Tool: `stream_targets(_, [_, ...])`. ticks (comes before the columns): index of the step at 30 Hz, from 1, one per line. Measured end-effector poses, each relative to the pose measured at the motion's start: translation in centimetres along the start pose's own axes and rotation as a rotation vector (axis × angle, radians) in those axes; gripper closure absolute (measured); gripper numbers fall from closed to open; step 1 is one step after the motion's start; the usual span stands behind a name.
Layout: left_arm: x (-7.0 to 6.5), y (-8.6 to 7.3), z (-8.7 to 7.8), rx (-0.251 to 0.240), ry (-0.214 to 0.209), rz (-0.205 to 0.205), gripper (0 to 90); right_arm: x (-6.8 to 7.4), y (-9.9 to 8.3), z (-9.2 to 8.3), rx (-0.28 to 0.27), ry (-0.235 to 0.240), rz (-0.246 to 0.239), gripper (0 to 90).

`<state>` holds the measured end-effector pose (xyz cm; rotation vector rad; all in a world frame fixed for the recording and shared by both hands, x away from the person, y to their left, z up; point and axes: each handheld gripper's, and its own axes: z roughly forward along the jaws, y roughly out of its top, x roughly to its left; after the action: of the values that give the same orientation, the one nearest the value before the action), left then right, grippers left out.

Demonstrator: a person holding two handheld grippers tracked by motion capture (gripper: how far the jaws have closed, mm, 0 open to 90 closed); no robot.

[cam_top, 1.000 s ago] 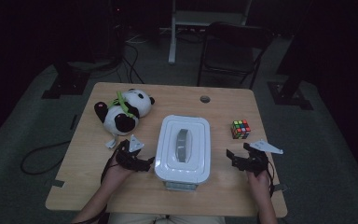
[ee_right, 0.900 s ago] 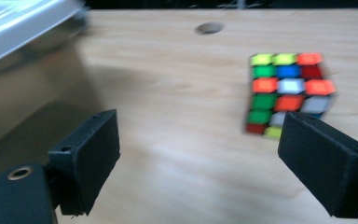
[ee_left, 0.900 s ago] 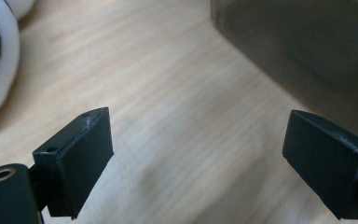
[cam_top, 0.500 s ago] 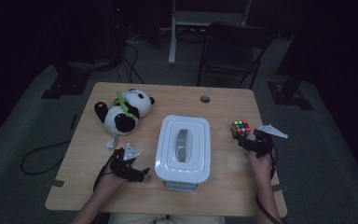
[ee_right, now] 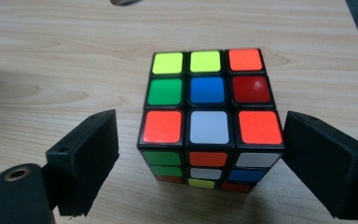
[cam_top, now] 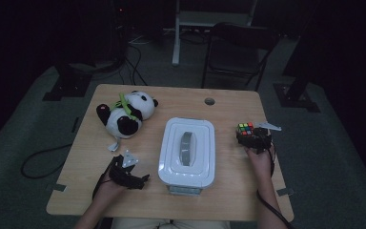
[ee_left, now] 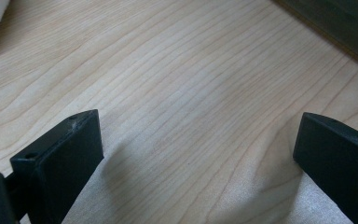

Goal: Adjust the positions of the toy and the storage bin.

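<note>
We are lining up on the multicoloured plastic puzzle cube (ee_right: 209, 119), sitting on the pale wooden desk (ee_right: 51, 56) near its right edge. Our right gripper (ee_right: 200, 154) straddles it, jaws apart, right one about touching. Next: squeeze evenly. Our left gripper (ee_left: 196, 154) waits open, empty.

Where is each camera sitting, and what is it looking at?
High view: above the person's side, looking forward and down on the table; both forearms show, with the left hand-held gripper.
Left gripper view: on that gripper, facing bare wood between its open jaws.
Right gripper view: on the right hand-held gripper, facing the cube between its jaws.
The high and right gripper views share the cube.
</note>
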<state>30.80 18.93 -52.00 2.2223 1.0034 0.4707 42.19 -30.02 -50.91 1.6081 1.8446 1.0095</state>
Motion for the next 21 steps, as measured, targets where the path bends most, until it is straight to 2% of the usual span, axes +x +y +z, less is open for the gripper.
stream_targets(1, [0.02,-0.01,-0.08,-0.004,0.001,-0.004,2.1,0.02,-0.08,0.16,0.007,0.004,0.006,11.6])
stream_targets(6, [0.25,-0.12,-0.32,-0.015,0.004,-0.016,2.1,0.26,-0.46,0.49,0.034,-0.036,0.003,16.1])
stream_targets(9, [0.29,-0.18,-0.36,-0.016,0.003,-0.018,2.1,0.26,-0.7,0.51,0.039,-0.037,0.005,22.0])
stream_targets(15, [0.36,-0.22,-0.27,-0.016,0.006,-0.018,2.1,0.54,-0.84,0.65,0.068,-0.06,-0.007,25.7])
stream_targets(17, [0.33,-0.24,-0.25,-0.014,0.008,-0.015,2.1,0.69,-0.91,0.68,0.069,-0.08,-0.02,32.1])
stream_targets(21, [0.35,-0.29,-0.27,-0.016,0.008,-0.017,2.1,0.6,-1.02,0.55,0.077,-0.072,-0.01,33.8])
